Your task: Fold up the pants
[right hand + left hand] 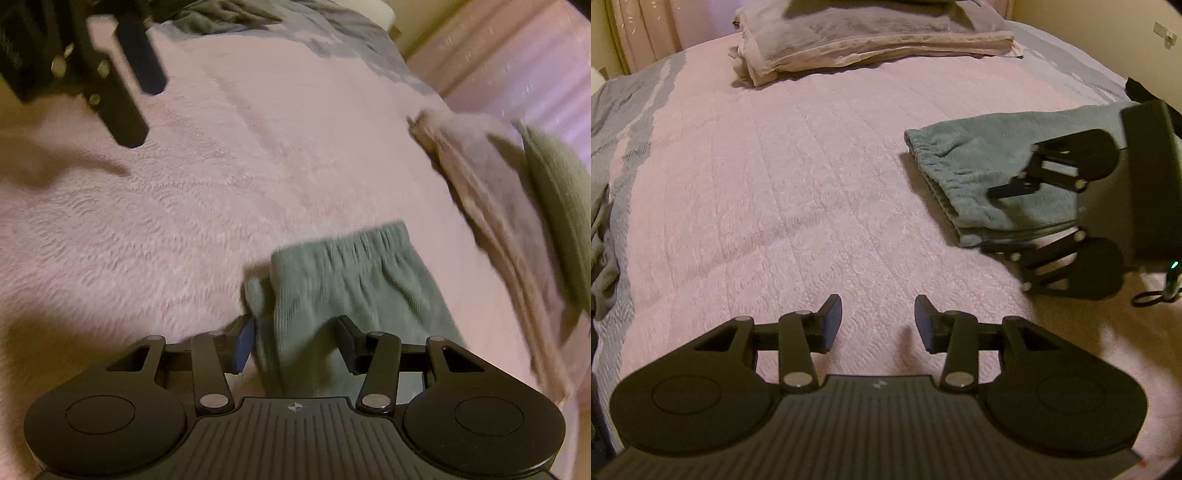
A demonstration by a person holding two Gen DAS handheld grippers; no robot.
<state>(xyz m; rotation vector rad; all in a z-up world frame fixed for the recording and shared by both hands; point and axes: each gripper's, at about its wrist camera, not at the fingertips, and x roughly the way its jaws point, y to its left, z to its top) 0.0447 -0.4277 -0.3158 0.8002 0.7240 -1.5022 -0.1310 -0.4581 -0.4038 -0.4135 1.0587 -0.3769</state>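
Folded teal-green pants [967, 162] lie on the right side of the pink bedspread [775, 192], elastic waistband toward the middle of the bed. My right gripper [1006, 218] straddles the near end of the fold, one finger on top and one under the lower edge. In the right wrist view the pants [343, 269] fill the wide gap of the right gripper [295, 341], whose fingers stand apart. My left gripper [878, 325] hovers open over bare bedspread left of the pants, holding nothing. It also shows blurred in the right wrist view, left gripper [142, 114] at top left.
A stack of folded beige blankets [849, 40] lies at the head of the bed, with a green pillow [557, 206] beside it. Crumpled grey clothing [604, 258] sits at the left bed edge. A wall runs along the right.
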